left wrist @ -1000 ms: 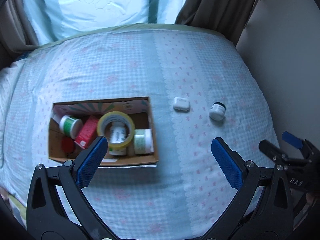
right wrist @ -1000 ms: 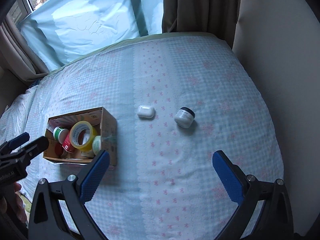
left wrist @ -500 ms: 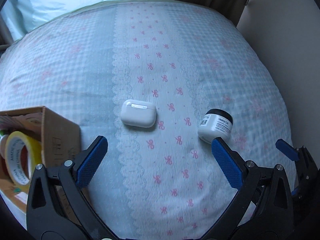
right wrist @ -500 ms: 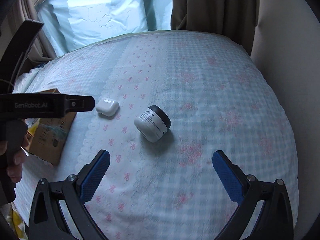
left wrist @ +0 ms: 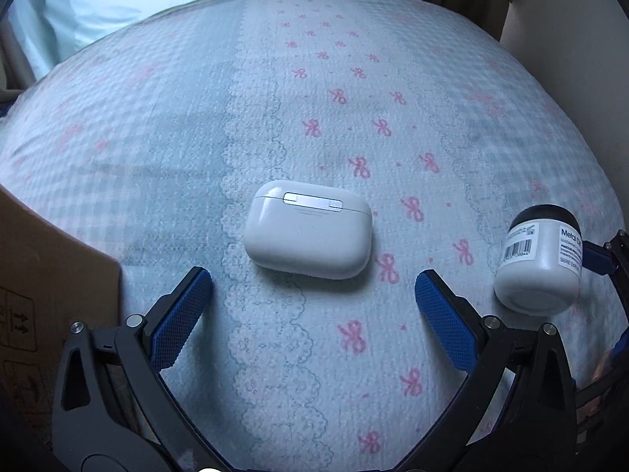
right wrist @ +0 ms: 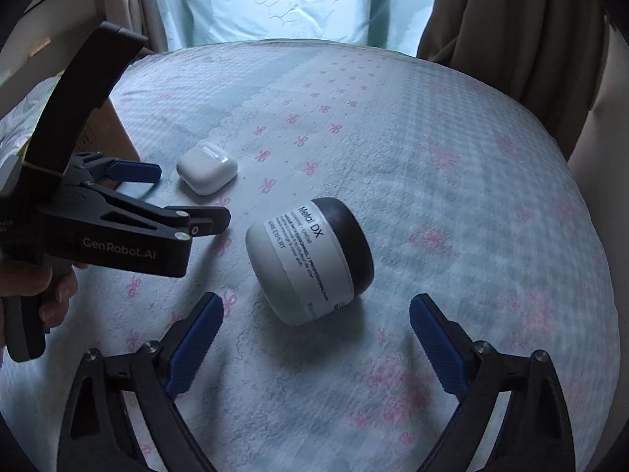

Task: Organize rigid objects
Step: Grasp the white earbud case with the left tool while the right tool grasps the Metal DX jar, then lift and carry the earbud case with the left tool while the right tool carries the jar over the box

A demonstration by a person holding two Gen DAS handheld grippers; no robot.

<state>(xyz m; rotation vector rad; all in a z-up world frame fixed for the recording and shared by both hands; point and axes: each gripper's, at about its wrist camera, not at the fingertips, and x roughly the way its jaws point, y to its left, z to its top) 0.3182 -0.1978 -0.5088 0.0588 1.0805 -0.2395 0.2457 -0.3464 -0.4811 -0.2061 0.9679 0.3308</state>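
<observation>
A white earbuds case [left wrist: 308,236] lies on the blue checked cloth, just ahead of my open left gripper [left wrist: 310,287]. It also shows in the right wrist view [right wrist: 206,173]. A white jar with a black lid [right wrist: 310,263] lies on its side just ahead of my open right gripper [right wrist: 314,314]. The jar also shows at the right in the left wrist view [left wrist: 538,259]. Both grippers are empty and apart from the objects. The left gripper [right wrist: 188,200] shows from the side in the right wrist view.
A cardboard box [left wrist: 51,283] stands at the left, close to the left gripper's left finger. A corner of the box [right wrist: 112,133] shows in the right wrist view. Curtains [right wrist: 491,11] and a window hang beyond the far edge. A wall [left wrist: 570,11] is at the right.
Both grippers have moved forward and down. The left one left the box and closed in on the earbuds case. The right one closed in on the jar. Jaws stayed open.
</observation>
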